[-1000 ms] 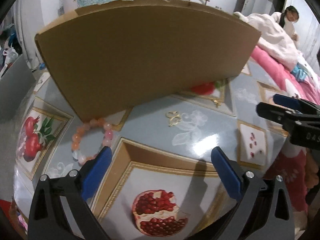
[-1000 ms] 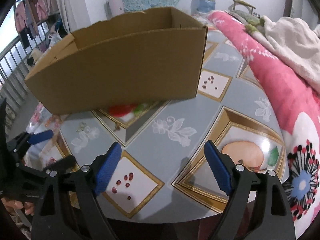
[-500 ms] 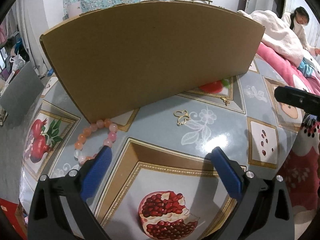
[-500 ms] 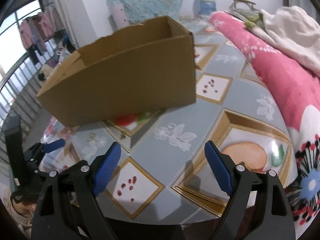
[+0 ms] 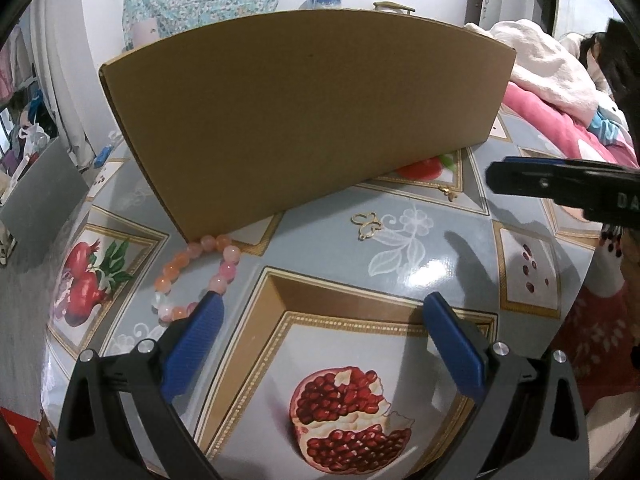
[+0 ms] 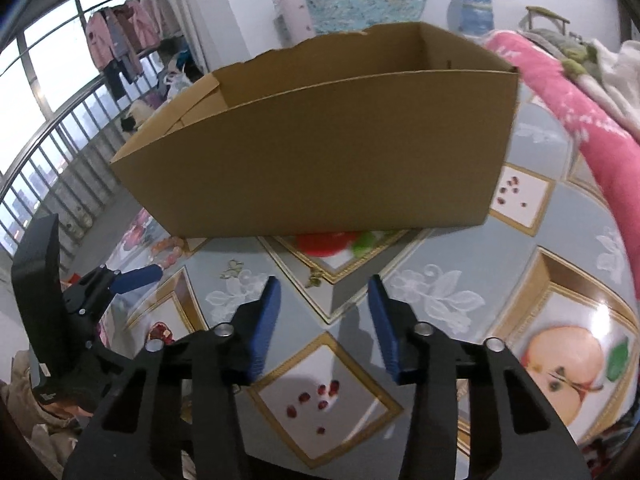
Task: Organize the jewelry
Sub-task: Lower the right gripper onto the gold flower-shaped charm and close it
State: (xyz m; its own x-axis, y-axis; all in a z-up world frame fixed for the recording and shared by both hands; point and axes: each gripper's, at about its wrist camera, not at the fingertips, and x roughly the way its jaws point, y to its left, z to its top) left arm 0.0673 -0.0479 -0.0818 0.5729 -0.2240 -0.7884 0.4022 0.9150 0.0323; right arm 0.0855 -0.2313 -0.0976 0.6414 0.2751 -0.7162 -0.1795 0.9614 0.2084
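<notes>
An open cardboard box stands on the patterned table. A bracelet of orange and pink beads lies at the box's left corner, just beyond my left gripper's left finger. A gold butterfly charm and a smaller gold piece lie in front of the box. My left gripper is open and empty above the table. My right gripper is closing with nothing pressed between its pads; the small gold piece lies just beyond its tips, in line with the gap.
The tablecloth has a glossy fruit and flower print. A pink blanket and a white one are piled along the table's right side. A person sits at the far right. A railing and hanging clothes are at the left.
My right gripper's jaws have narrowed a lot, and it has swung left toward the front of the box. In the left wrist view it reaches further in from the right.
</notes>
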